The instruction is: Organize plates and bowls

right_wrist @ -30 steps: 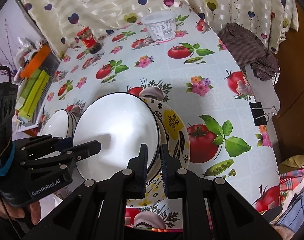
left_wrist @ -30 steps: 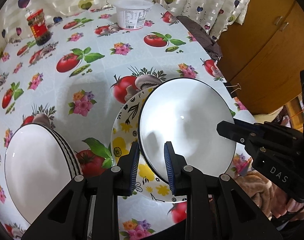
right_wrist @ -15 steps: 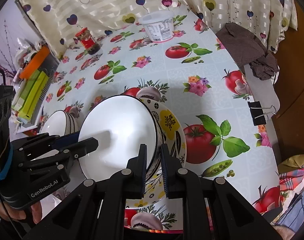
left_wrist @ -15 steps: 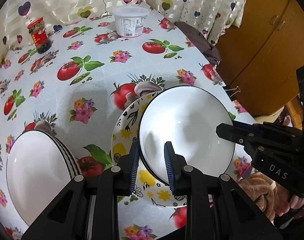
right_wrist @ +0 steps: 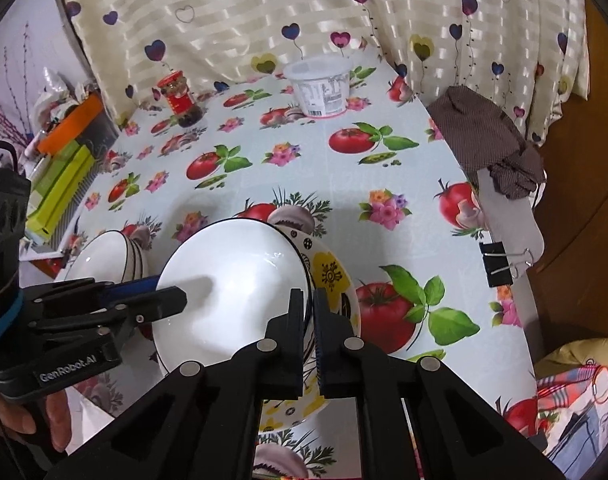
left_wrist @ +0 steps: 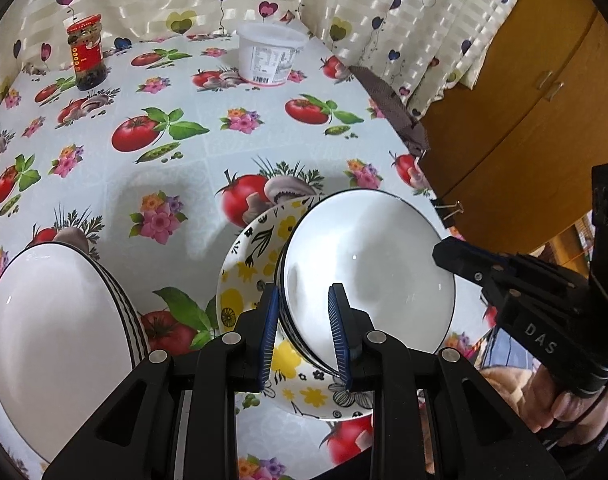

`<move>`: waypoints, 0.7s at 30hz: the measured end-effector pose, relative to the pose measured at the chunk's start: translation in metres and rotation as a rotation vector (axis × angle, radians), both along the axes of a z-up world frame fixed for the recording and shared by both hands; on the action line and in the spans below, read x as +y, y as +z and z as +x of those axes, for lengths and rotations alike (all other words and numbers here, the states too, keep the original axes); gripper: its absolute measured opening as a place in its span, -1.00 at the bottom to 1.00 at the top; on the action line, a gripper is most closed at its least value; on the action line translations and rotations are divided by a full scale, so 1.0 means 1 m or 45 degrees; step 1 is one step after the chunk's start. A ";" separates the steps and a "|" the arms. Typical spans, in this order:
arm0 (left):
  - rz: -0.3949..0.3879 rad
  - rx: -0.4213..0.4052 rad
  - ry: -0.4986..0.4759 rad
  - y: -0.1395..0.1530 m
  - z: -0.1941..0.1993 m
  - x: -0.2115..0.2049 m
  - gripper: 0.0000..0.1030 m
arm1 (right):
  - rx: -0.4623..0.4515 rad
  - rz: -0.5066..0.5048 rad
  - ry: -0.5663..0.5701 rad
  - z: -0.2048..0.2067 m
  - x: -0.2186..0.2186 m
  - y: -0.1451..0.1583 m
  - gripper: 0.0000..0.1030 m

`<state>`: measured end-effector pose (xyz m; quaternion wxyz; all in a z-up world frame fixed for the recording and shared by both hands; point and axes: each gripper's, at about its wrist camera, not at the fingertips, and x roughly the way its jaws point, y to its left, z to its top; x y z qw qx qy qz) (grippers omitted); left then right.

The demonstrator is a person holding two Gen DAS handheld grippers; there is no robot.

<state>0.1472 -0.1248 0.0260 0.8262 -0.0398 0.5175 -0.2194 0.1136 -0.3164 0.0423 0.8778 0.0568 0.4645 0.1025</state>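
A white bowl with a black rim [left_wrist: 367, 268] is held tilted above a yellow-flowered plate [left_wrist: 248, 264] on the tomato-print tablecloth. My left gripper [left_wrist: 304, 320] straddles the bowl's near-left rim, its blue pads a little apart from the wall. My right gripper [right_wrist: 309, 312] is shut on the same bowl's [right_wrist: 232, 284] right rim; it shows at the right of the left wrist view [left_wrist: 455, 258]. A stack of white striped bowls [left_wrist: 52, 324] stands to the left, also seen in the right wrist view [right_wrist: 108, 252]. The plate [right_wrist: 335, 280] lies under the bowl.
A white plastic tub [left_wrist: 270, 56] and a red-lidded jar [left_wrist: 86, 54] stand at the back by the curtain. A brown cloth [right_wrist: 487, 144] hangs over the right table edge near a binder clip [right_wrist: 497, 262]. A wooden cabinet [left_wrist: 535, 120] is to the right. Boxes [right_wrist: 60, 184] lie far left.
The bowl has been lifted and drawn slightly toward me above the flowered plate, both grippers moving with it. The left pads stand a little wider around the rim.
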 end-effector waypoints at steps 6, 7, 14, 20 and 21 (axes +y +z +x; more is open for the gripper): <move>-0.026 -0.010 0.009 0.001 0.003 0.002 -0.51 | 0.019 0.018 0.001 0.005 -0.003 -0.005 -0.91; -0.033 -0.013 0.011 0.002 0.004 0.002 -0.51 | 0.022 0.020 0.001 0.006 -0.003 -0.005 -0.91; -0.083 -0.056 0.011 0.009 0.009 0.005 -0.51 | 0.046 0.057 0.003 0.010 -0.006 -0.005 -0.91; -0.069 -0.099 -0.019 0.014 0.016 -0.001 -0.52 | 0.043 0.059 0.007 0.012 -0.006 -0.002 -0.91; -0.057 -0.112 -0.025 0.014 0.015 -0.003 -0.52 | 0.040 0.061 0.007 0.011 -0.007 -0.001 -0.91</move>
